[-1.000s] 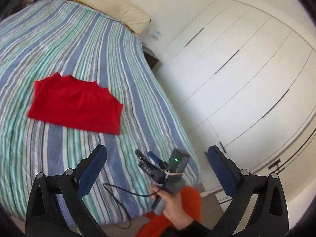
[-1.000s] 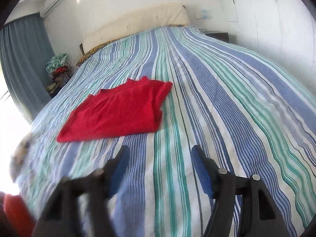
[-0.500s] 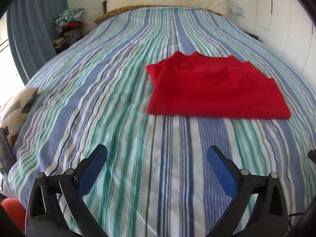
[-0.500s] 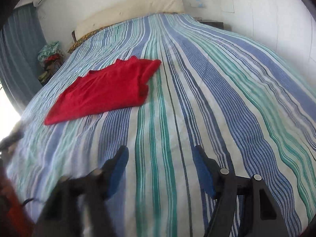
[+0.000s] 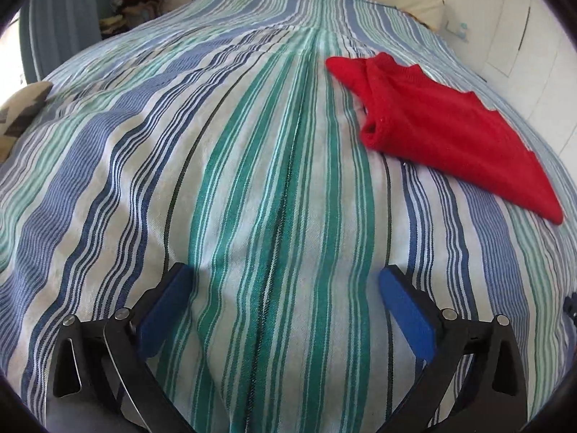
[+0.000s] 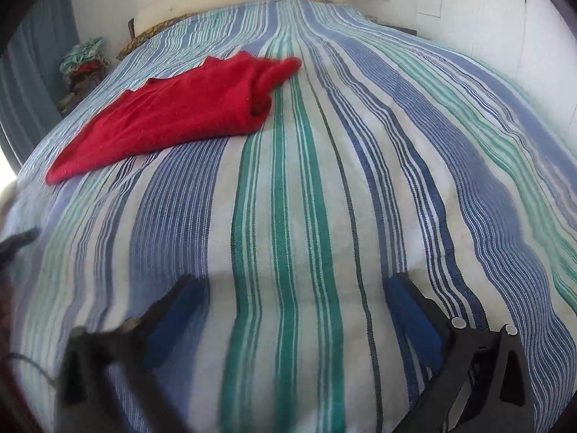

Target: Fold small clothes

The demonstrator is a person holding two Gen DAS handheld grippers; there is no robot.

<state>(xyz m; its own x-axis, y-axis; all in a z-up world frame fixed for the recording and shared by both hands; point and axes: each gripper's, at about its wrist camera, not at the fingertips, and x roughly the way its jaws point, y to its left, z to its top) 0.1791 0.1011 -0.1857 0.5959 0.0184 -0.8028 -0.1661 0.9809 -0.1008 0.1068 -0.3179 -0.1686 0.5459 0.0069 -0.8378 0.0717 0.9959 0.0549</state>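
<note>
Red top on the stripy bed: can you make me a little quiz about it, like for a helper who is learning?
1. True or false: the red top is held by a gripper.
2. Which one lies under the top? A) a wooden table B) the striped bedspread C) a basket
3. Fill in: both the left gripper and the right gripper have their jaws ____.

Key:
1. False. It lies flat, apart from both.
2. B
3. open. The right one's jaws have just been opening, with only bedspread showing between them.
</note>
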